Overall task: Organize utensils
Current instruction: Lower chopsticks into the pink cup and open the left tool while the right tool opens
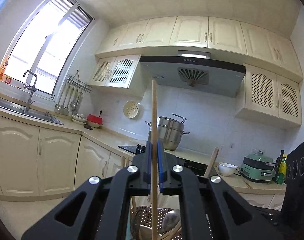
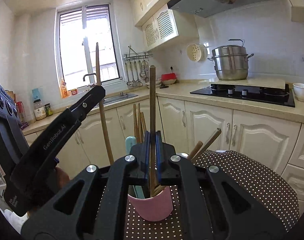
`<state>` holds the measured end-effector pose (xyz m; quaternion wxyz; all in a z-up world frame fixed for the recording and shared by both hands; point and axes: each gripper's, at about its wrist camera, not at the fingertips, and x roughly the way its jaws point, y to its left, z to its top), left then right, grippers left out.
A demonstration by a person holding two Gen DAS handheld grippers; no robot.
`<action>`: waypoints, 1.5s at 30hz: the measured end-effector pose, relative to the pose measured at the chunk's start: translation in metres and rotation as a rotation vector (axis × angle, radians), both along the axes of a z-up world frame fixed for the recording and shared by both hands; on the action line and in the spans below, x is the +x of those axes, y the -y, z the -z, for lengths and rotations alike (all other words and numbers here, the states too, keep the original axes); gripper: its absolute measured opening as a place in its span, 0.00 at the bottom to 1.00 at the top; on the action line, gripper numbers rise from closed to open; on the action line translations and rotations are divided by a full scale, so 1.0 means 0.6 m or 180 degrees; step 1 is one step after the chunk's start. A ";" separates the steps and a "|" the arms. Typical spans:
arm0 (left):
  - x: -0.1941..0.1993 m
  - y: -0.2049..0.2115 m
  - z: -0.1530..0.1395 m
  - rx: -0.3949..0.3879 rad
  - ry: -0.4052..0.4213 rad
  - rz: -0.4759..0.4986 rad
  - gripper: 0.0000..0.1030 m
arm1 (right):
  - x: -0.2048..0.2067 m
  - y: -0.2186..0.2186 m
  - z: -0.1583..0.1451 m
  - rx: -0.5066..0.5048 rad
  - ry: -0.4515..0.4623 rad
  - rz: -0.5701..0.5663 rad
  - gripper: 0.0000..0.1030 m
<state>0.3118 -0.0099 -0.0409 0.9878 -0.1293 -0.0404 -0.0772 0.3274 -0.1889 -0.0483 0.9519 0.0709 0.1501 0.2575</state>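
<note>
A: Where do the utensils stand now?

B: The right gripper [image 2: 152, 138] has its jaws clamped on a dark wooden stick [image 2: 152, 100]. The lower end of it is inside the pink cup [image 2: 152, 208], which stands on the dotted cloth [image 2: 252, 180]. The left gripper [image 1: 155, 150] has its jaws closed on a lighter, thin wooden stick [image 1: 154, 110], held upright above the cloth.

A: What can go wrong?

B: I think the cup is light and already holds several sticks [image 2: 138, 120] and a pale blue handle [image 2: 130, 142]. If the right gripper pushes sideways, the cup can tip over. Also the two grippers are near each other, so the long sticks may collide. The thin one could slip between the pads if it is knocked.
</note>
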 end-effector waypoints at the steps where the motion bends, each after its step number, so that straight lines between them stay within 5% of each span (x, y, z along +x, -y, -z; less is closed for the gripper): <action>1: 0.002 0.002 0.004 0.0018 0.0011 -0.0010 0.05 | 0.001 -0.002 0.007 -0.0008 -0.0018 -0.0007 0.06; 15: 0.021 0.015 0.043 0.0227 0.0124 -0.0179 0.05 | 0.009 -0.002 0.043 0.0048 -0.0146 -0.0038 0.06; 28: 0.012 0.029 0.081 0.0549 -0.0114 -0.0194 0.05 | 0.012 -0.006 0.054 0.0045 -0.0186 -0.0030 0.06; 45: -0.006 0.012 0.118 0.0663 -0.0527 -0.0155 0.05 | 0.021 0.000 0.059 0.0042 -0.0244 0.0031 0.06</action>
